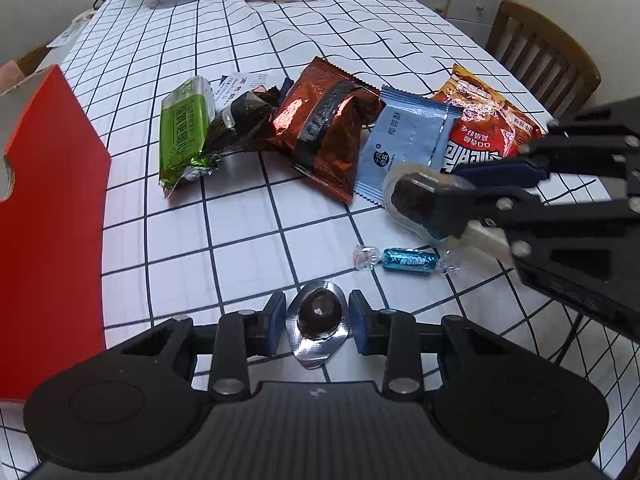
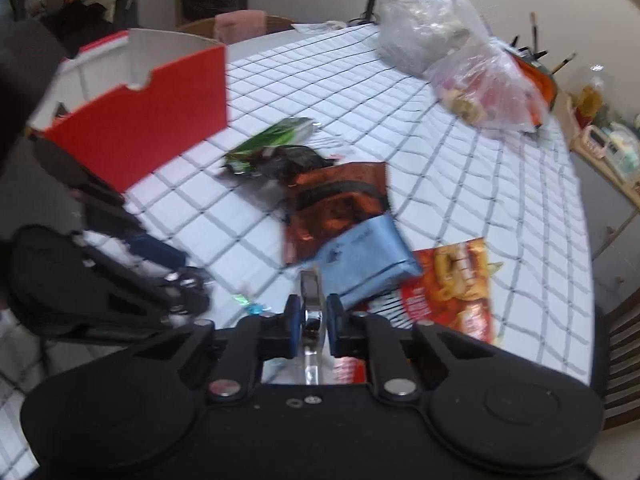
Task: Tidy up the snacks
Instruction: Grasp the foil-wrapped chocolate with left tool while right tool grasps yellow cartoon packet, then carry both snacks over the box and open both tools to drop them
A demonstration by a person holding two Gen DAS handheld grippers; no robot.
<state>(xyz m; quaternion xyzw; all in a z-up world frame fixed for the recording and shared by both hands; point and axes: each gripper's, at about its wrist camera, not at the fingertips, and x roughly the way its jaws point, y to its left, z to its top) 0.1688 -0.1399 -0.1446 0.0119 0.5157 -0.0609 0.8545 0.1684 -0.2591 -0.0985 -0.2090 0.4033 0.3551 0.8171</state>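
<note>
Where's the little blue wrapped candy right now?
In the left wrist view the blue wrapped candy lies on the checked tablecloth, right of centre, just beyond the left gripper and below the right gripper.

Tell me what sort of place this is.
Probably a home dining room: a white black-checked tablecloth strewn with snack packets, a slatted wooden chair, and a pale drawer cabinet behind.

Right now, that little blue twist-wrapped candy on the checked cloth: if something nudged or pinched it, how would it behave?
The blue twist-wrapped candy looks small, so it is probably light and would skid easily on the checked tablecloth. Its rounded middle might let it roll a little, though the twisted ends should check that. The glossy wrapper may be slippery to pinch, and the thin ends would likely just crumple.
</note>
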